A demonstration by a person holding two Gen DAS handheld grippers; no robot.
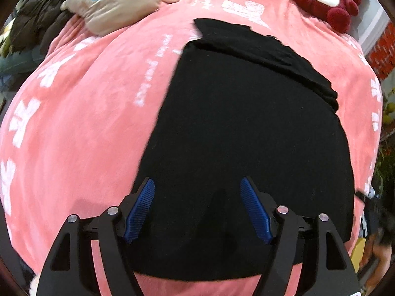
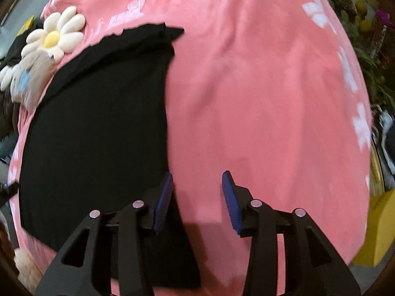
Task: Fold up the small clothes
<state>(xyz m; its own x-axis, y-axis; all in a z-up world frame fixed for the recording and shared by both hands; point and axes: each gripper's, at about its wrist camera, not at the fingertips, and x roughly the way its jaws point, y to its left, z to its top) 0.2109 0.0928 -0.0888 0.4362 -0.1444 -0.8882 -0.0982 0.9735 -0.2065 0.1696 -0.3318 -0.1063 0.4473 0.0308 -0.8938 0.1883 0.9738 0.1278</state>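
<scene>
The left wrist view looks down on a black garment (image 1: 246, 135) lying flat on a pink blanket (image 1: 86, 135), its far end folded into a thicker band toward 1 o'clock. The left hand-held gripper (image 1: 197, 185) hangs over the near part of the cloth with its blue pads (image 1: 140, 209) spread wide and nothing between them. This view alone shows a dark red plush toy (image 1: 328, 2) at 1 o'clock and a beige plush with a blue patch (image 1: 116, 2) at 11 o'clock, beside dark bedding at the far left edge.

The right wrist view shows the same black garment (image 2: 98, 128) filling its left half, its straight right edge running toward the near side. The right hand-held gripper (image 2: 197, 180) hangs just past that edge, jaws parted over bare pink blanket (image 2: 271, 111), gripping nothing; its left pad (image 2: 163, 202) lies over the cloth's edge, though contact cannot be judged. Only here appear a cream daisy-shaped cushion (image 2: 56, 34) at 10 o'clock, green plants (image 2: 370, 61) at 2 o'clock and a yellow object (image 2: 380, 231) at 4 o'clock.

The blanket carries white printed flowers and lettering.
</scene>
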